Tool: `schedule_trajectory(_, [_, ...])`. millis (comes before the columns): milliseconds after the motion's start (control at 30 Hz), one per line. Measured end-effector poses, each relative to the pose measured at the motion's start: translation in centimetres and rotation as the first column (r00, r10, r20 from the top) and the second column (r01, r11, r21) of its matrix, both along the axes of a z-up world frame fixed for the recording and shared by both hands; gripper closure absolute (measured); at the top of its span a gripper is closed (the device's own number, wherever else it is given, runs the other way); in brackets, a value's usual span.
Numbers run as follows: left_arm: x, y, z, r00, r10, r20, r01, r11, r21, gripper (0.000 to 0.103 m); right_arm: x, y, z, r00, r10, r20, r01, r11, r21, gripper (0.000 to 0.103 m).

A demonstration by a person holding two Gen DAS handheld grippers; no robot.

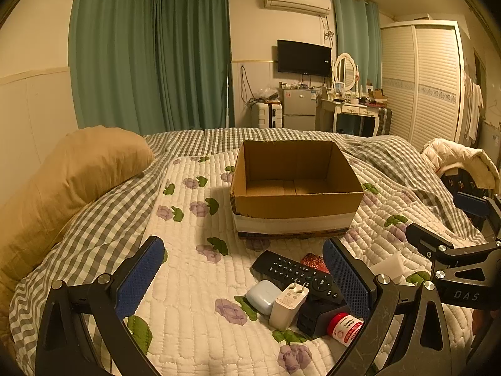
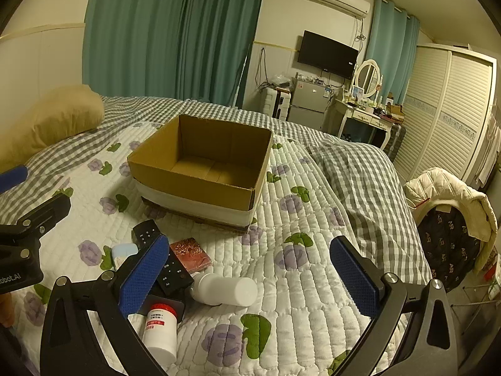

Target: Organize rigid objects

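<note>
An open, empty cardboard box [image 1: 297, 188] sits on the quilted bed, also in the right wrist view [image 2: 200, 169]. In front of it lie a black remote [image 1: 294, 271], a light-blue case [image 1: 263, 294], a white charger plug [image 1: 288, 305], a red packet [image 1: 314, 261], a black box [image 1: 316, 316] and a red-capped pill bottle [image 1: 344, 329]. The right wrist view also shows a plain white bottle [image 2: 224, 289] lying on its side. My left gripper [image 1: 244, 275] is open and empty above the pile. My right gripper [image 2: 250, 275] is open and empty over the white bottle.
A tan pillow [image 1: 72, 172] lies at the left of the bed. A chair with a cream jacket [image 2: 451, 200] stands beside the bed's right edge. A wardrobe [image 2: 451, 116], a dressing table and a small fridge stand along the far wall.
</note>
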State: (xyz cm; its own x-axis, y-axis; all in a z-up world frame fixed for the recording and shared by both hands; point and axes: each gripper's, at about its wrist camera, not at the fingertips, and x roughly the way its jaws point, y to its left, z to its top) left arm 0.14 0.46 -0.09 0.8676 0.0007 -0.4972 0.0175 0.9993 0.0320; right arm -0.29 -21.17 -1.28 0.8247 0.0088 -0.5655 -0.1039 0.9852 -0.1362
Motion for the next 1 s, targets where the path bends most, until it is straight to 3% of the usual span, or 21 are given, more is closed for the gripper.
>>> schedule_trajectory(833, [-0.43, 0.19, 0.15, 1.000, 0.001, 0.012, -0.001, 1.000, 0.004, 0.000, -0.30, 0.20, 0.12, 1.000, 0.009, 0.001, -0.009, 1.000, -0.007, 0.000])
schedule_trajectory(1000, [-0.55, 0.63, -0.57, 1.000, 0.007, -0.016, -0.006, 1.000, 0.023, 0.000, -0.25, 0.70, -0.07, 0.999, 0.029, -0.031, -0.029, 1.000, -0.012, 0.000])
